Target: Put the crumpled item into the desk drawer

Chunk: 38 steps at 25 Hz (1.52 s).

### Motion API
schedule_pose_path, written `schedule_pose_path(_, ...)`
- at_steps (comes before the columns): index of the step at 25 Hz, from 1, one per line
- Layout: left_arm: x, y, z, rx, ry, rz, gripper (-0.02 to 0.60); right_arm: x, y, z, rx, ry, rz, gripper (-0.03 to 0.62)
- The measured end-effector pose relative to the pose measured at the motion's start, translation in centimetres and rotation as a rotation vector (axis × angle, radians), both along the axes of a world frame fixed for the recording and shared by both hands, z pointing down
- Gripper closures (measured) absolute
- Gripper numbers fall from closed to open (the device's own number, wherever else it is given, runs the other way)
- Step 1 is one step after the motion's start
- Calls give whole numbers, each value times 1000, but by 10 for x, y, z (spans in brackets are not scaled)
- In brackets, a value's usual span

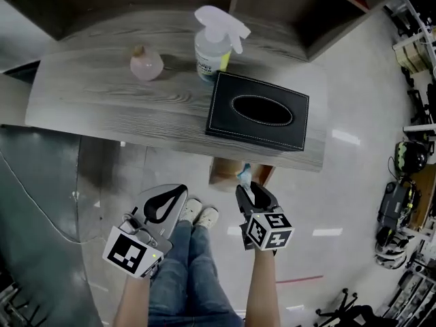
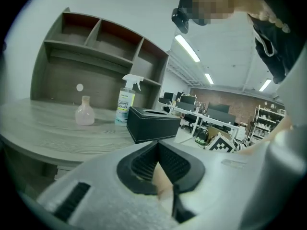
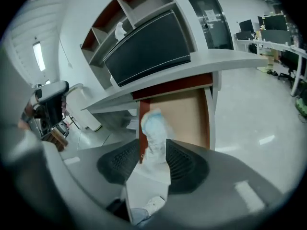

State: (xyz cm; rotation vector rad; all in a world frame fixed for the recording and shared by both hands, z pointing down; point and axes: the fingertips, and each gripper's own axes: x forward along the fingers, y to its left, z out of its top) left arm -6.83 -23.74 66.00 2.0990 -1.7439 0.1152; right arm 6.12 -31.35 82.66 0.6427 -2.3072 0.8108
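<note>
— While the right gripper (image 3: 154, 151) is out in front of the desk (image 1: 102, 94), which way does the crumpled item (image 3: 152, 128) lie?

— Lengthwise along the jaws. Its long axis runs from the gripper's throat out past the tips, and the rounded end points forward at the open drawer (image 3: 187, 114) under the desktop.

— How does it look?

— White, with a pale blue tinge at the wrinkled tip. It is scrunched narrow where the ribbed pads nip it from both sides, and it widens into a flatter white flap further back.

— Is it in the drawer?

— It is held in the air at the drawer's front. From the head view the item (image 1: 244, 175) pokes out of the right gripper (image 1: 246, 188) just beside the drawer (image 1: 221, 171), but I cannot tell whether the tip crosses its edge.

— And the other side?

— The left gripper (image 2: 157, 145) sits lower left, well apart from the desk, with its jaw tips pressed together on nothing.

— What is on the desktop?

— A black tissue box (image 1: 259, 111), a spray bottle (image 1: 214, 43) behind it and a small pink bottle (image 1: 146, 63).
</note>
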Motion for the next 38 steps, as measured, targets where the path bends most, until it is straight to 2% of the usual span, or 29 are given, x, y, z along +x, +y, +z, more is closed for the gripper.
schedule_pose_path(2, -5, 3, 1, 0, 0, -13, 581, 2, -3, 2, -1, 11, 9, 387)
schedule_pose_path(6, -10, -1, -12, 19, -12, -19, 581, 6, -14, -16, 23, -6, 21, 379)
schedule_pose_path(10, -7, -17, -48, 64, -42, 14, 581, 14, -25, -62, 57, -47, 39, 434)
schedule_pose_path(13, -5, -37, -92, 128, -76, 46, 581, 23, -39, -111, 96, -95, 69, 482)
schedule_pose_path(18, 1, -63, -182, 240, -144, 86, 581, 54, -73, -231, 267, -232, 176, 580)
schedule_pose_path(23, 11, -84, -268, 359, -203, 111, 581, 78, -97, -370, 531, -386, 242, 582)
schedule_pose_path(27, 21, -88, -321, 425, -243, 112, 581, 93, -92, -459, 710, -468, 257, 582)
schedule_pose_path(33, 34, -80, -374, 538, -270, 90, 581, 109, -72, -524, 871, -512, 244, 582)
schedule_pose_path(38, 32, -77, -389, 572, -287, 74, 581, 107, -64, -545, 945, -533, 286, 582)
